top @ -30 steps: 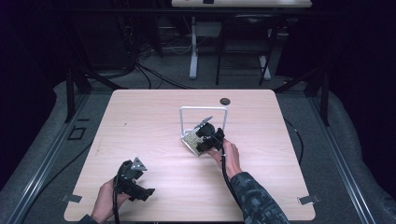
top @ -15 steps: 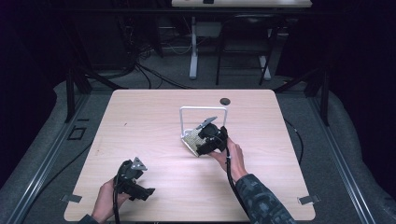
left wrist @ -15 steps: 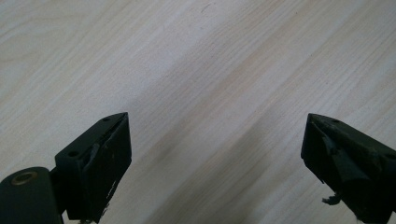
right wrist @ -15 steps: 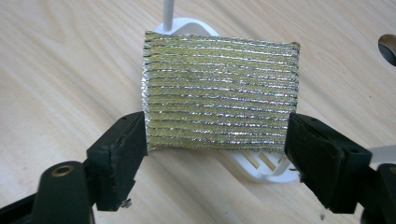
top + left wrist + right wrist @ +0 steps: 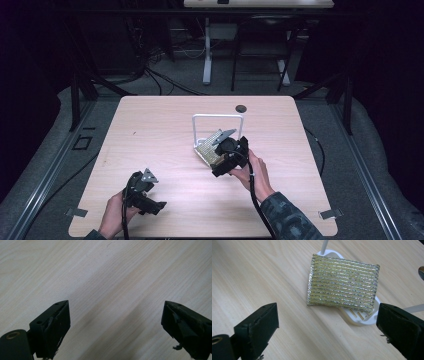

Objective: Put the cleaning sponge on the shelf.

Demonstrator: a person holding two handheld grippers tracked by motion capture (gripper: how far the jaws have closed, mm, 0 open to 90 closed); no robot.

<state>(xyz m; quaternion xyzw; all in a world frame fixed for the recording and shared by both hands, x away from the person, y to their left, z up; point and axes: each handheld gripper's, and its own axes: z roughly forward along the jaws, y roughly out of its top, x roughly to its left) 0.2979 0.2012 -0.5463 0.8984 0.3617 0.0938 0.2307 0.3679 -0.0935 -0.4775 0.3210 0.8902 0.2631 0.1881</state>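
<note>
Sponge (image 5: 342,286) lies on the white rack (image 5: 358,319) just beyond the right gripper (image 5: 327,322), whose jaws, just opening, stand spread and empty.

The counter (image 5: 257,272) is pale wood-look laminate, smooth and matt, with fine straight grain. On it lies a scouring pad (image 5: 343,286) of woven metallic thread, gold and silver in ridged rows, glittery and rough, its edges frayed. It rests on a white rack (image 5: 358,319) of smooth, slightly glossy plastic, whose thin posts rise at twelve o'clock. The right claw (image 5: 327,327) has matt black jaws with scuffed, rubbery pads.
</note>
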